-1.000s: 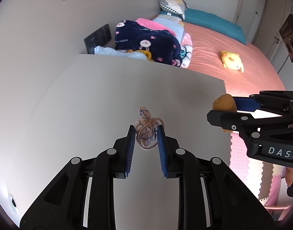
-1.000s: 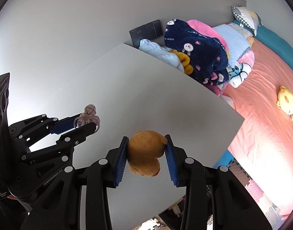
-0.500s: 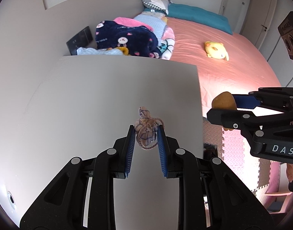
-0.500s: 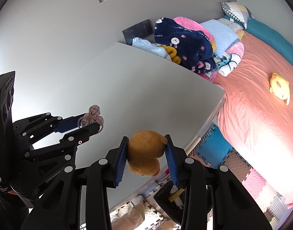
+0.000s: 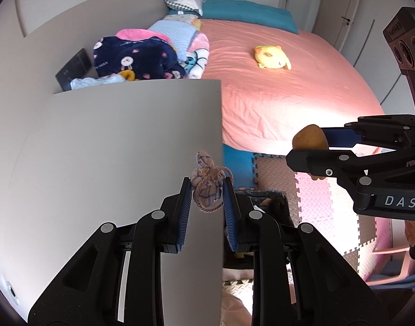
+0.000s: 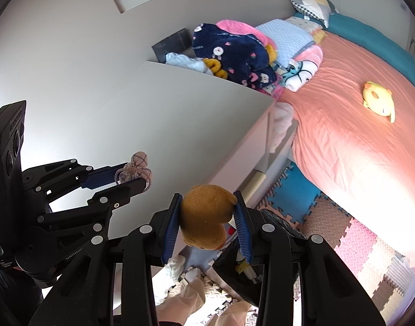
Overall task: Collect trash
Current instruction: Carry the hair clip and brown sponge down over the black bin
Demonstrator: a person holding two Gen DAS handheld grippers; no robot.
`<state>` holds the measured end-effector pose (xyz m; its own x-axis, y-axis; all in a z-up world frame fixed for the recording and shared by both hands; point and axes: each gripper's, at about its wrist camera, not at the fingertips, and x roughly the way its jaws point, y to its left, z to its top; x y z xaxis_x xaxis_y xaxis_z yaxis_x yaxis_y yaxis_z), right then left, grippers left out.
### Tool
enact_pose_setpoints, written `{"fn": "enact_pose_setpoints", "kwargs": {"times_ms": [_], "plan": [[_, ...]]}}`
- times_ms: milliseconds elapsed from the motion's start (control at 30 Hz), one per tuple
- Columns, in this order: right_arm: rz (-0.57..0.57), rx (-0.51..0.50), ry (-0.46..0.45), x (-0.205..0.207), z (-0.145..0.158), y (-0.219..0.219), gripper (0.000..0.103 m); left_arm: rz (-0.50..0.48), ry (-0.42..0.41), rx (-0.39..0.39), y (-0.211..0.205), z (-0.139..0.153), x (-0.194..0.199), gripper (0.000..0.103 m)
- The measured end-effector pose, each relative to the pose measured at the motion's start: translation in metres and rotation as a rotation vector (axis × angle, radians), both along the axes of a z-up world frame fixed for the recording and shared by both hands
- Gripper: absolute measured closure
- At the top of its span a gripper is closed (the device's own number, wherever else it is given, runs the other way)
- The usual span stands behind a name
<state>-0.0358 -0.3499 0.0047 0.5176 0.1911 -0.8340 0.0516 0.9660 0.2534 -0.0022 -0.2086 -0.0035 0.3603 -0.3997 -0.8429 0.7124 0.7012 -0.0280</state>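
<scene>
both tongs grip trash beside the desk.

A: What's inside the dark bin?
B: Mostly hidden behind the right gripper; only a yellowish scrap shows.
A: And the person?
B: Below the bin, just pale trouser legs, cut off by the bottom edge.

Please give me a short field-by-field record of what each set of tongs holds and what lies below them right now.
left tongs: shut on the checked cloth bundle, at the table edge
right tongs: shut on the brown plush toy, past the table edge
below: dark bin on foam floor mats
beside: bed with yellow plush
</scene>
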Motion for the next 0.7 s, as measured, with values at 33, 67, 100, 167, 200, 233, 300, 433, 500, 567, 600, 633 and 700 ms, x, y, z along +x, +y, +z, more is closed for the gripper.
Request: {"fn": "enact_pose_setpoints", "kwargs": {"times_ms": [33, 67, 100, 167, 200, 233, 300, 433, 500, 567, 600, 633, 700], "plan": [[-0.007, 0.000, 0.003, -0.004, -0.001, -0.003, 0.064, -0.007, 0.005, 0.001, -0.003, -0.001, -0.003, 0.080], [-0.012, 0.000, 0.005, -0.008, -0.002, -0.006, 0.064, -0.014, 0.010, 0.002, -0.006, -0.002, -0.005, 0.080], [-0.020, 0.000, 0.008, -0.011, -0.003, -0.010, 0.064, -0.023, 0.014, 0.004, -0.009, -0.003, -0.008, 0.080], [-0.036, -0.003, 0.013, -0.019, -0.005, -0.017, 0.064, -0.039, 0.018, 0.008, -0.015, -0.006, -0.012, 0.080], [-0.042, -0.004, 0.014, -0.022, -0.006, -0.020, 0.064, -0.050, 0.021, 0.011, -0.018, -0.007, -0.014, 0.080], [-0.050, -0.005, 0.015, -0.025, -0.007, -0.023, 0.064, -0.060, 0.023, 0.013, -0.022, -0.008, -0.017, 0.080], [-0.068, -0.005, 0.018, -0.032, -0.008, -0.030, 0.064, -0.081, 0.031, 0.014, -0.029, -0.010, -0.022, 0.080], [-0.100, -0.012, 0.024, -0.045, -0.009, -0.040, 0.064, -0.125, 0.038, 0.013, -0.043, -0.012, -0.032, 0.080], [-0.116, -0.009, 0.028, -0.052, -0.010, -0.046, 0.064, -0.148, 0.041, 0.012, -0.051, -0.013, -0.037, 0.080], [-0.135, -0.007, 0.032, -0.060, -0.011, -0.053, 0.064, -0.173, 0.045, 0.013, -0.059, -0.014, -0.042, 0.080], [-0.144, -0.005, 0.035, -0.064, -0.012, -0.055, 0.064, -0.188, 0.046, 0.015, -0.063, -0.014, -0.046, 0.080], [-0.151, -0.004, 0.037, -0.067, -0.012, -0.057, 0.064, -0.201, 0.047, 0.016, -0.067, -0.014, -0.048, 0.080], [-0.167, -0.002, 0.042, -0.073, -0.013, -0.061, 0.064, -0.230, 0.048, 0.019, -0.076, -0.015, -0.055, 0.080]]}}
